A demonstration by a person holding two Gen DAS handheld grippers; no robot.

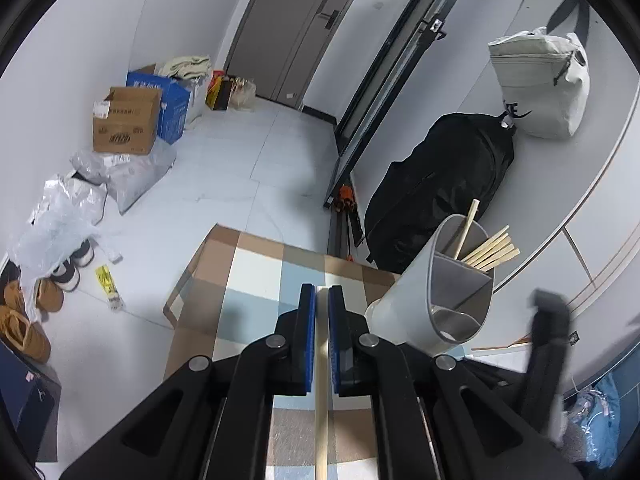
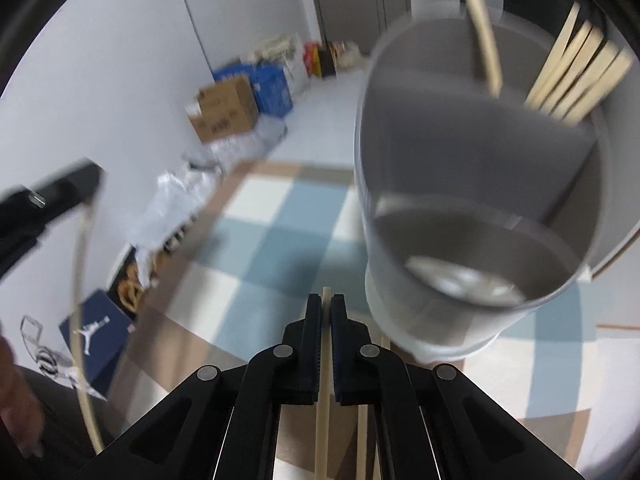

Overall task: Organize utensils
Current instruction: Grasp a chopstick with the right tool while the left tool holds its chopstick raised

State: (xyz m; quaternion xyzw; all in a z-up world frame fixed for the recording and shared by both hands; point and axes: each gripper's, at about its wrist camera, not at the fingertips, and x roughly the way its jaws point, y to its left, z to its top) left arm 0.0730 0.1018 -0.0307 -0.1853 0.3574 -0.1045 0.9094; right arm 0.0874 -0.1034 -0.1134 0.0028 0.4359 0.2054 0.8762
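A grey utensil holder [image 1: 444,288] with divided compartments stands on the checked tablecloth [image 1: 256,276]. Several wooden chopsticks [image 1: 490,254] stick out of its far compartments. My left gripper [image 1: 322,296] is shut on a wooden chopstick [image 1: 321,392], held above the table left of the holder. My right gripper [image 2: 326,304] is shut on another chopstick [image 2: 322,400], close in front of the holder [image 2: 472,216], whose near compartment looks empty. The left gripper [image 2: 56,196] shows blurred at the left of the right wrist view with its chopstick [image 2: 80,312] hanging down. The right gripper [image 1: 546,344] shows blurred in the left wrist view.
More chopsticks [image 1: 500,346] lie on the table behind the holder. A black backpack [image 1: 444,188] and a white bag [image 1: 544,84] lean against the wall beyond the table. Cardboard boxes [image 1: 124,120], plastic bags and shoes [image 1: 24,320] sit on the floor at the left.
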